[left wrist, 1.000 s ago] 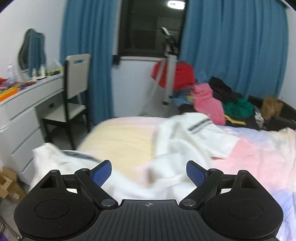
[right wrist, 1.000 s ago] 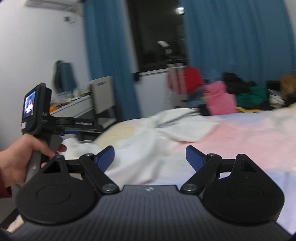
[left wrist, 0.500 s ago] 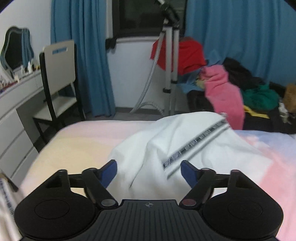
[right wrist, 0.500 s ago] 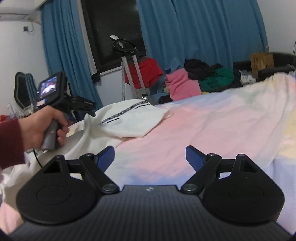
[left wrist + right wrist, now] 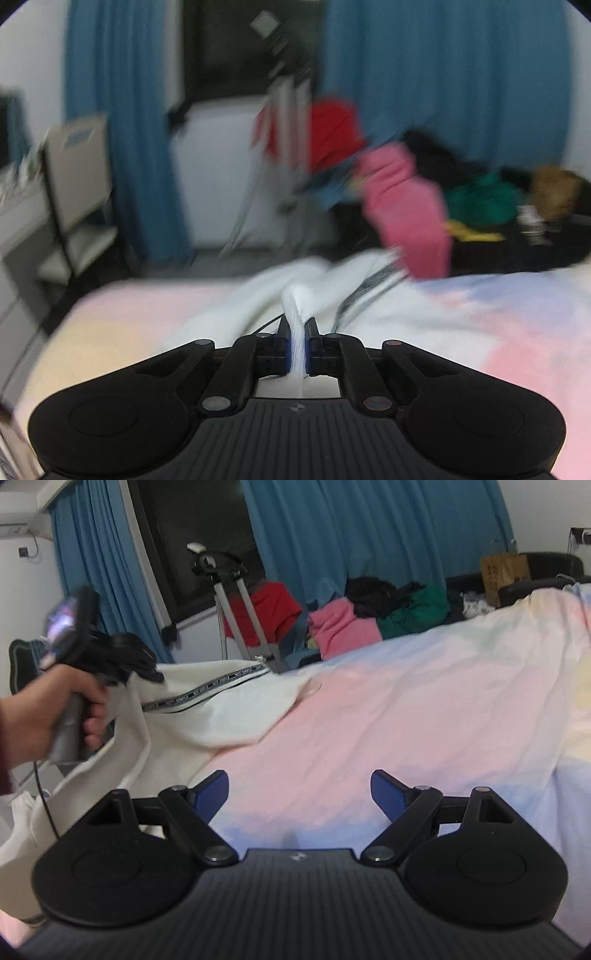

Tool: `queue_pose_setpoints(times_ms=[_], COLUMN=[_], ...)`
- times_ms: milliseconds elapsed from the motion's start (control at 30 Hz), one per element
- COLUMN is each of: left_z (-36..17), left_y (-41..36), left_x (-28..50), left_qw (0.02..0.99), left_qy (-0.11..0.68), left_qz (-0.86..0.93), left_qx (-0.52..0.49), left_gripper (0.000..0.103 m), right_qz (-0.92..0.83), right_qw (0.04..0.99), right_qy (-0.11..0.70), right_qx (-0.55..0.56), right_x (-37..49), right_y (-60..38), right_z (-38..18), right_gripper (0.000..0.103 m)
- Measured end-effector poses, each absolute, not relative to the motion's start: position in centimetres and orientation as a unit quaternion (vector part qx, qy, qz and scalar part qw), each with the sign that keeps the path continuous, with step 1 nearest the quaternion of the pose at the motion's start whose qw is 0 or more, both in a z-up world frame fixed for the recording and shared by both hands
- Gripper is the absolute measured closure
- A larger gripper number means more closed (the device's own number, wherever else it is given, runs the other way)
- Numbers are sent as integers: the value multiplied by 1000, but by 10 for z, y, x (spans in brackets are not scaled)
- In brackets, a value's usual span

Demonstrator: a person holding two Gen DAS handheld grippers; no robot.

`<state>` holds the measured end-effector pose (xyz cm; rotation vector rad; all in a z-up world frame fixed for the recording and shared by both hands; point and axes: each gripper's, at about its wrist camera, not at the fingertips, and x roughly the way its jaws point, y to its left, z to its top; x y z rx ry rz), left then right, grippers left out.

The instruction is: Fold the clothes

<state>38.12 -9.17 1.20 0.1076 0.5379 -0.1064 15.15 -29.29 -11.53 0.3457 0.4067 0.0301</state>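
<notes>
Left gripper (image 5: 297, 338) clamped tight on a bunched fold of the white garment with black-striped trim (image 5: 295, 295); cloth runs ahead from its blue pads across the pastel pink-yellow bedsheet (image 5: 480, 332). Right gripper (image 5: 299, 794) gaping wide, holding nothing, above bare sheet; the garment lies to its left, near the person's hand (image 5: 55, 709).

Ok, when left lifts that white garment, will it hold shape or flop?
Probably flop: the white garment bunches into a thin fold inside the left gripper and drapes loosely off the bed. It looks light. The right gripper is open, so the far side likely sags.
</notes>
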Motion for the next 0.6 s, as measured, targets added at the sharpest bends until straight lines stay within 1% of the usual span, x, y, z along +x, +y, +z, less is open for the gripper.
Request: queue_pose_setpoints(times_ms=[67, 133, 200, 267, 333, 433, 533, 600], left_z=[33, 46, 51, 45, 29, -13, -53, -76], left_y=[-108, -121, -129, -136, -142, -149, -142, -132], left_x=[333, 285, 234, 180, 130, 78, 49, 43], left_qw=[965, 964, 961, 960, 957, 947, 940, 935], left_qy=[232, 214, 203, 187, 176, 209, 244, 270], left_qz=[-97, -135, -170, -192, -209, -227, -228, -225], left_qx=[76, 81, 74, 86, 96, 87, 73, 51], left_gripper=[97, 97, 97, 97, 97, 97, 97, 97], right_qz=[9, 12, 15, 18, 21, 35, 63, 63], right_qw=[967, 963, 959, 953, 947, 930, 891, 887], right_qy=[187, 181, 176, 170, 163, 163, 192, 206], right_qx=[171, 197, 223, 249, 275, 326, 407, 409], right_x=[142, 132, 122, 111, 101, 85, 74, 74], right_y=[-294, -304, -313, -323, -332, -349, -370, -369], right_z=[-109, -104, -98, -92, -87, -82, -93, -97], right_gripper=[17, 18, 18, 18, 18, 18, 19, 22])
